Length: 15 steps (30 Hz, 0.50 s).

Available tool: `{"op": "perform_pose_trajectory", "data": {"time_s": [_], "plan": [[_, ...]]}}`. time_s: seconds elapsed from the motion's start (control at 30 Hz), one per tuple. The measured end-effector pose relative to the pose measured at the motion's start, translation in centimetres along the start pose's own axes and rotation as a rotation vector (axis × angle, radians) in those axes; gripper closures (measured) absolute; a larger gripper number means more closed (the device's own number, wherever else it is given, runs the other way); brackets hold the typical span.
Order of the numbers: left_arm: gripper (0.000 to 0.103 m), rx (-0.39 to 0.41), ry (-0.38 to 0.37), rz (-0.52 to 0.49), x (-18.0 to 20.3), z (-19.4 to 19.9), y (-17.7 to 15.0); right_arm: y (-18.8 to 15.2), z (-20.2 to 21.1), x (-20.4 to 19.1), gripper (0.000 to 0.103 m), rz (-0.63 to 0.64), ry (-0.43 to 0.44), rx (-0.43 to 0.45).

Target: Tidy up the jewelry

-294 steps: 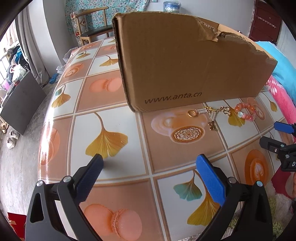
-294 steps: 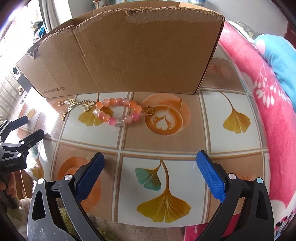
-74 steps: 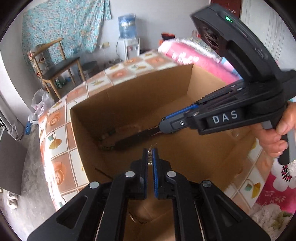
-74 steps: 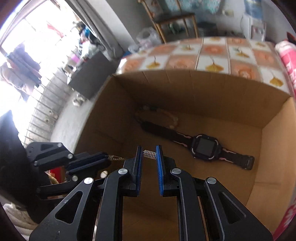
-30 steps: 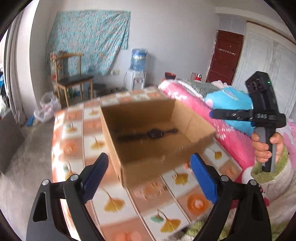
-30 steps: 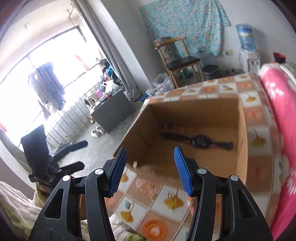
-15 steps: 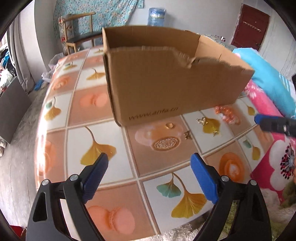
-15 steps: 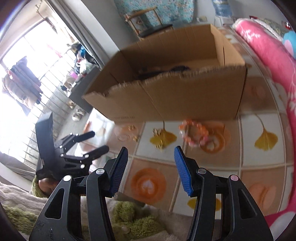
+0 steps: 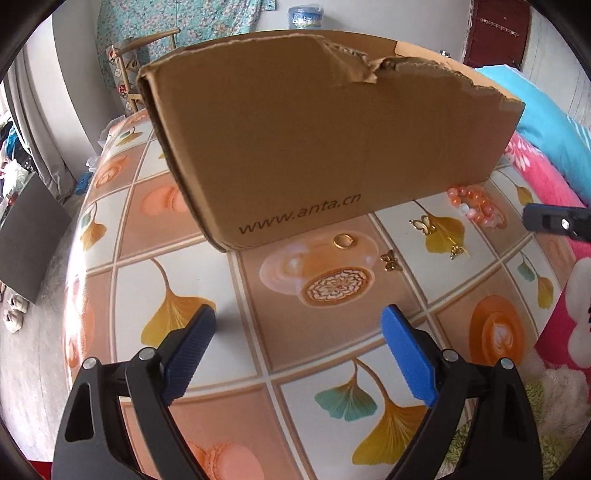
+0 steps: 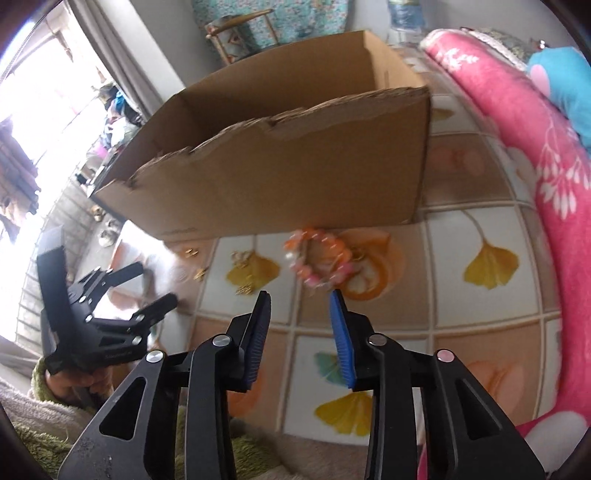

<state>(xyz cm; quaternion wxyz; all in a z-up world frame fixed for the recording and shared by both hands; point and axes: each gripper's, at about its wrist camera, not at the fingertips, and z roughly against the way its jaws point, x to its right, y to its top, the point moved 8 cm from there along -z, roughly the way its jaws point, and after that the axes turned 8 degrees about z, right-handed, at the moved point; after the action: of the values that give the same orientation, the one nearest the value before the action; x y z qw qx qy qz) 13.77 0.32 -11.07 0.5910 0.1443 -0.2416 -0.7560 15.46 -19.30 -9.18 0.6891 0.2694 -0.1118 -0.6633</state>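
Observation:
A brown cardboard box stands on the tiled tabletop. In front of it lie a pink and orange bead bracelet, a gold ring, a gold butterfly charm and gold butterfly earrings. My left gripper hovers open over the tiles, short of the ring, with nothing between its fingers. My right gripper hangs just short of the bracelet; its jaws are closing with nothing between them. The left gripper also shows in the right wrist view.
The tabletop drops off at its left edge to the floor. A pink blanket and blue pillow lie to the right. A chair and water dispenser stand behind the box.
Both grippers came down from above the box to the tiles in front of it. The right gripper's jaws have narrowed. The box's inside, with the black watch, is out of sight now.

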Motion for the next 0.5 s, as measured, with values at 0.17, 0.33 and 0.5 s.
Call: {"op": "perform_pose_trajectory", "data": {"time_s": [0.17, 0.33, 0.5], "plan": [[0.009, -0.001, 0.001, -0.004, 0.2, -0.2, 0.0, 1.0, -0.7, 2.6, 0.086, -0.018, -0.1, 0.012], [0.008, -0.003, 0.001, -0.004, 0.1, -0.2, -0.1, 1.1, -1.9, 3.4, 0.095, 0.016, -0.161, -0.028], [0.008, -0.007, 0.001, -0.003, 0.1, -0.2, 0.0, 1.1, -2.7, -0.2, 0.095, 0.108, -0.142, -0.042]]}}
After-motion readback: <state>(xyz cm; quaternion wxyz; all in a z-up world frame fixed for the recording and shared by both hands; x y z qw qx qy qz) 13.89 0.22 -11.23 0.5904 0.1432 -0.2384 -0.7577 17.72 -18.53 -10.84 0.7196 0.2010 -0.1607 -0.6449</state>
